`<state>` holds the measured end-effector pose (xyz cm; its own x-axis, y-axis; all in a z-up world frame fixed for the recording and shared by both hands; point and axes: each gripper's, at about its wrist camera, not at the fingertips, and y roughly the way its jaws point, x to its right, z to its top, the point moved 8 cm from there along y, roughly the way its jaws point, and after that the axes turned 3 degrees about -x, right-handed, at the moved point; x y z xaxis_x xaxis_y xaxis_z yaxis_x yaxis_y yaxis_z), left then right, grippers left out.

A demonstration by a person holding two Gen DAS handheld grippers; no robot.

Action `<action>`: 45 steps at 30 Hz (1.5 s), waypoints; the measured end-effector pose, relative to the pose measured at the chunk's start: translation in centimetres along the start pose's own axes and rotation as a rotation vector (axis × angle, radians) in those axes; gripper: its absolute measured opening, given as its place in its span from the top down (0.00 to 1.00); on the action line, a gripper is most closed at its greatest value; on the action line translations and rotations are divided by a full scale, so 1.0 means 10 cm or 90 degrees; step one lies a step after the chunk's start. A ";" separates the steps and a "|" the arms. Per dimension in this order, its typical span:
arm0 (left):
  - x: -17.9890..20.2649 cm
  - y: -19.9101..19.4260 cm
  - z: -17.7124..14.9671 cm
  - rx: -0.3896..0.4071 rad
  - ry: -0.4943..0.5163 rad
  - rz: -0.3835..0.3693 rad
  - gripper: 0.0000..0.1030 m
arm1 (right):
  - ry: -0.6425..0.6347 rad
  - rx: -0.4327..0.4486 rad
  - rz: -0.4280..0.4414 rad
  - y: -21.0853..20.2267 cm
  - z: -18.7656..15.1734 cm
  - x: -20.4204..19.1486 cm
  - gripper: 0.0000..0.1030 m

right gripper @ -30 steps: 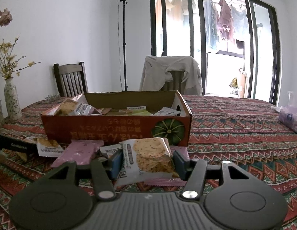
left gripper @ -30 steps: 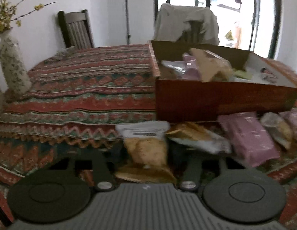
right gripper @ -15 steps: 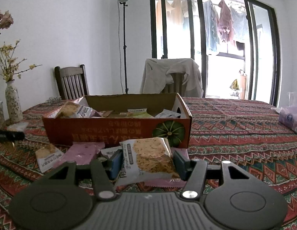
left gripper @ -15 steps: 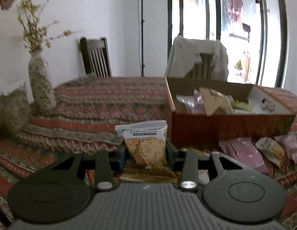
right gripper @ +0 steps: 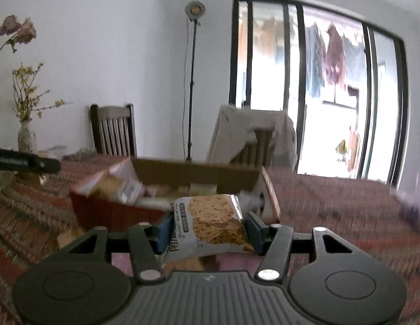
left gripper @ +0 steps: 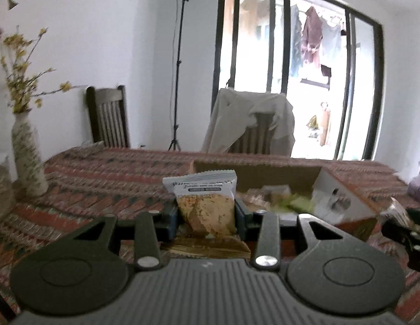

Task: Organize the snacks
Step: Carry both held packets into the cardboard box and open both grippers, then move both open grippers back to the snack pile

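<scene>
My left gripper is shut on a cracker packet with a grey top, held upright above the table. Behind it lies the open cardboard box with several snack packets inside. My right gripper is shut on a second cracker packet, held sideways in front of the same box. The other gripper shows at each view's edge: the right one at the far right, the left one at the far left.
A patterned cloth covers the table. A flowered vase stands at the left. Two chairs, one wooden and one draped with cloth, stand behind the table. A lamp stand rises by the wall.
Both grippers have risen with their packets. The left one lifted its packet off the table and tilted up, so more of the room and window shows. The right view rose slightly.
</scene>
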<state>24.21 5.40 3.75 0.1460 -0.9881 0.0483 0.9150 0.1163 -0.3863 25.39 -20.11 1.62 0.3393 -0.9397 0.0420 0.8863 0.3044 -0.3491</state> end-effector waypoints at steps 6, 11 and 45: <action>0.24 0.16 0.28 0.024 -0.010 -0.020 0.60 | -0.017 0.034 -0.011 0.22 0.43 0.06 0.46; 0.40 0.42 0.45 0.034 -0.023 -0.024 0.60 | 0.008 0.038 -0.014 0.58 0.65 0.12 0.46; 0.29 1.02 0.21 0.058 -0.077 0.012 0.00 | 0.072 0.018 -0.026 1.18 0.27 0.28 0.00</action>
<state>34.76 3.97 1.91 0.2023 -0.9671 0.1542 0.9414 0.1487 -0.3026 37.67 -18.69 0.14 0.2661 -0.9626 -0.0512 0.9078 0.2681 -0.3226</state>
